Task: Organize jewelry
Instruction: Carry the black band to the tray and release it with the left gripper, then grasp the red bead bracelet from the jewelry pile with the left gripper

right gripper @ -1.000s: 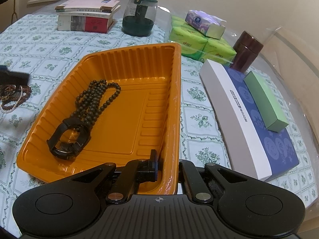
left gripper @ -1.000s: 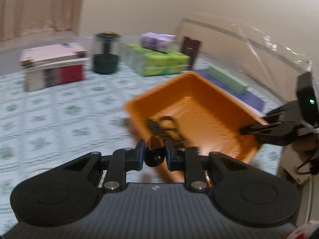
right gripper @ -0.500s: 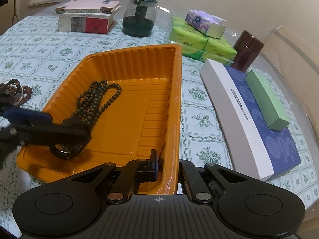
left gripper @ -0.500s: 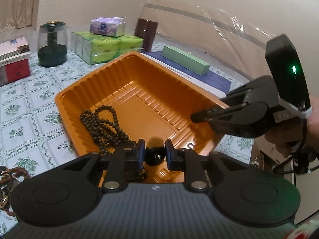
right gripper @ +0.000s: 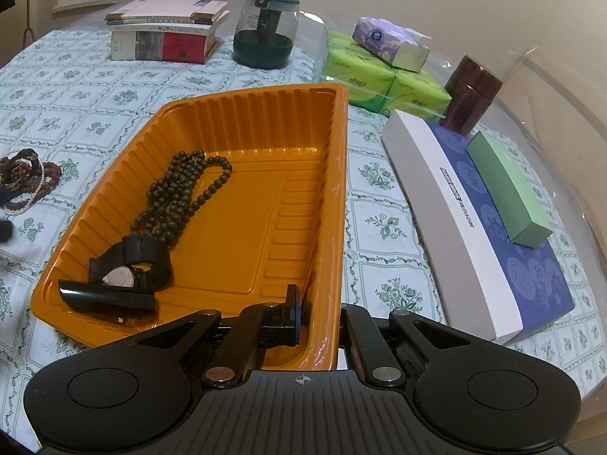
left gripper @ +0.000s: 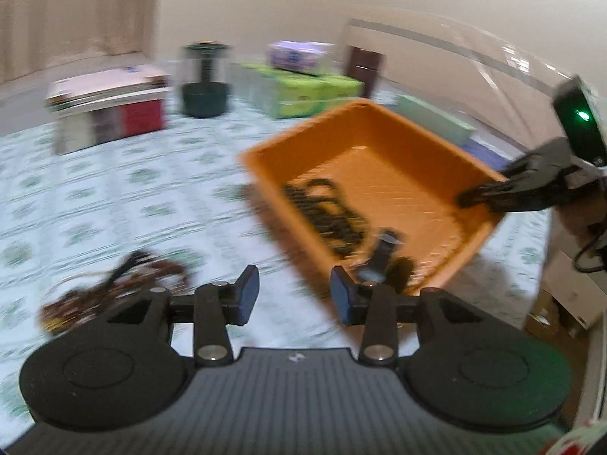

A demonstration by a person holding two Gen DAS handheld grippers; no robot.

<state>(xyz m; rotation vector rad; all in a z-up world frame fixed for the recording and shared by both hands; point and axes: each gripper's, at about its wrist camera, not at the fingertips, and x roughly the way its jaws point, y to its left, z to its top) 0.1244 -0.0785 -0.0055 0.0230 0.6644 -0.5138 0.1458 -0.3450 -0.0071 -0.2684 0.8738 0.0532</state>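
The right gripper (right gripper: 318, 316) pinches the near right wall of the orange tray (right gripper: 242, 113), one finger inside it and one outside. Just beyond, in the tray's near left corner, lies a black watch (right gripper: 127, 265) with its strap stretched along the wall, and a string of dark beads (right gripper: 182, 193) runs from it toward the middle. The left gripper (left gripper: 294, 295) hangs above the tablecloth (left gripper: 114, 197) left of the tray, its fingers spread with nothing between them; that view is blurred. A heap of brown bracelets (right gripper: 26, 178) lies on the cloth left of the tray, apart from it. Right of the tray sit a blue and white box (right gripper: 466, 212) with a green box (right gripper: 508, 193) on top. Farther back stand books (right gripper: 167, 30), a dark green jar (right gripper: 265, 30), tissue packs (right gripper: 379, 76) and a brown canister (right gripper: 470, 94).
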